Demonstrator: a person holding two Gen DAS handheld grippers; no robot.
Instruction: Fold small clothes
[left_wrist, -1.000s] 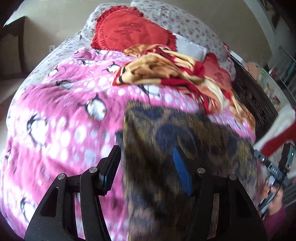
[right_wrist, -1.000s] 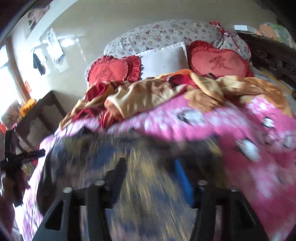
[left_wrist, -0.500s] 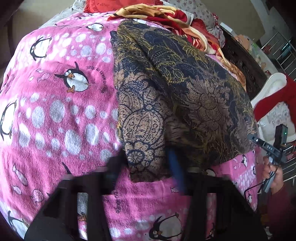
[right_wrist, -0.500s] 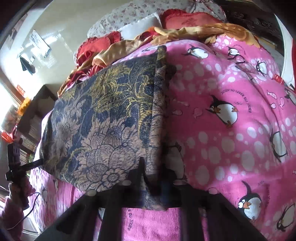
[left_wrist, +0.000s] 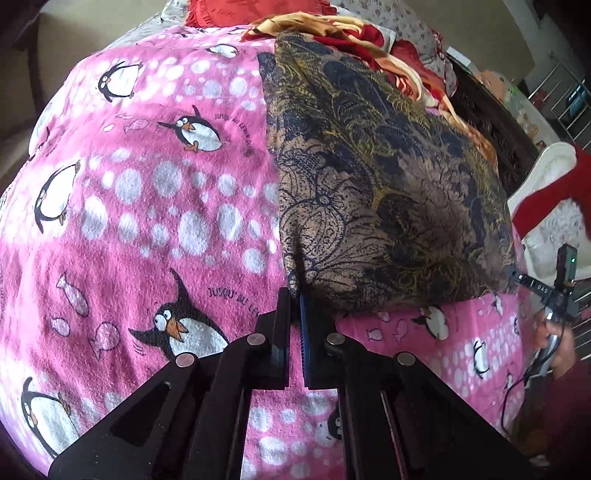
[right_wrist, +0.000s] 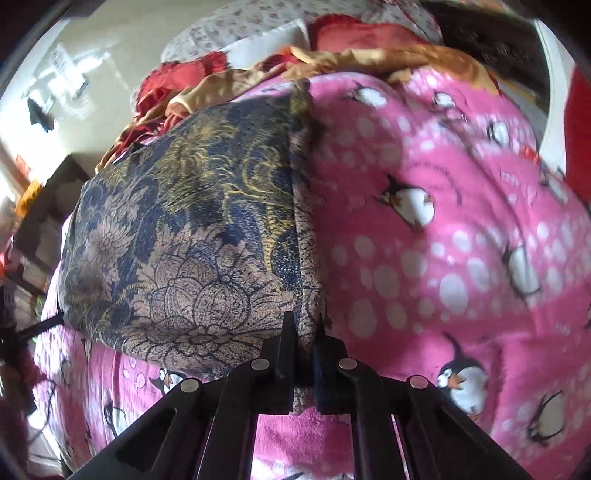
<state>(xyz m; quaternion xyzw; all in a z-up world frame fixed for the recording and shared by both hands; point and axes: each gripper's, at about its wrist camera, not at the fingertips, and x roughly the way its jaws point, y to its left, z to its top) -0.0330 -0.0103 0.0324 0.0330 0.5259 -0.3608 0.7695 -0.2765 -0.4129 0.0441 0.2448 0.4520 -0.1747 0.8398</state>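
Note:
A dark blue and tan floral-print garment (left_wrist: 384, 184) lies spread flat on the pink penguin blanket (left_wrist: 147, 206). My left gripper (left_wrist: 295, 299) is shut on the garment's near left corner. In the right wrist view the same garment (right_wrist: 192, 236) lies to the left, and my right gripper (right_wrist: 306, 328) is shut on its near right corner, with cloth pinched between the jaws. The other gripper shows at the garment's far edge in the left wrist view (left_wrist: 550, 291).
A heap of red and orange clothes (left_wrist: 354, 40) lies beyond the garment, with red cushions (right_wrist: 362, 37) and floral pillows behind. A dark wooden bed frame (left_wrist: 491, 122) runs along the right. The pink blanket (right_wrist: 443, 229) stretches to the right.
Both grippers were open above the garment a second ago. They have dropped to its near edge and closed on the two corners. The garment now lies flat and stretched.

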